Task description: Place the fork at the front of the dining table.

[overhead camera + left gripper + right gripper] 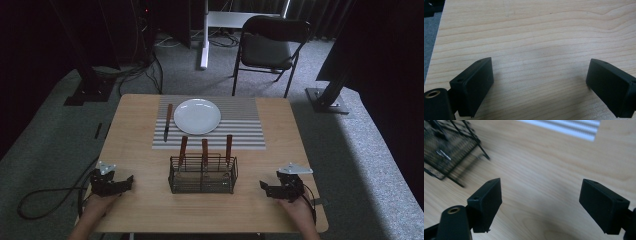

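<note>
1. You are at the near edge of a light wooden table [140, 150], with a gripper in each hand and both forearms coming in from the bottom of the high view

2. Your left gripper [129, 181] sits at the near left of the table, its jaws pointing towards the middle; in the left gripper view [539, 85] the two black jaws stand wide apart, released, with bare wood grain between them and nothing held

3. Your right gripper [263, 187] sits at the near right, its jaws pointing left; in the right gripper view [540, 206] its jaws are likewise spread wide and empty over the tabletop

4. A black wire basket [202, 186] stands between the two grippers, near the front middle of the table and apart from both; a corner of it shows blurred at the upper left of the right gripper view [446, 150]

5. Three utensils with reddish-brown wooden handles [204, 148] stand upright in the basket, side by side; their lower ends are too small to tell apart

6. Beyond the basket lies a grey striped placemat [240, 130], and a white plate [197, 116] rests on its left part

7. A knife [168, 122] with a brown handle lies on the placemat just left of the plate, lengthwise front to back

8. A dark folding chair [270, 47] stands on the grey floor past the table's far edge
</note>
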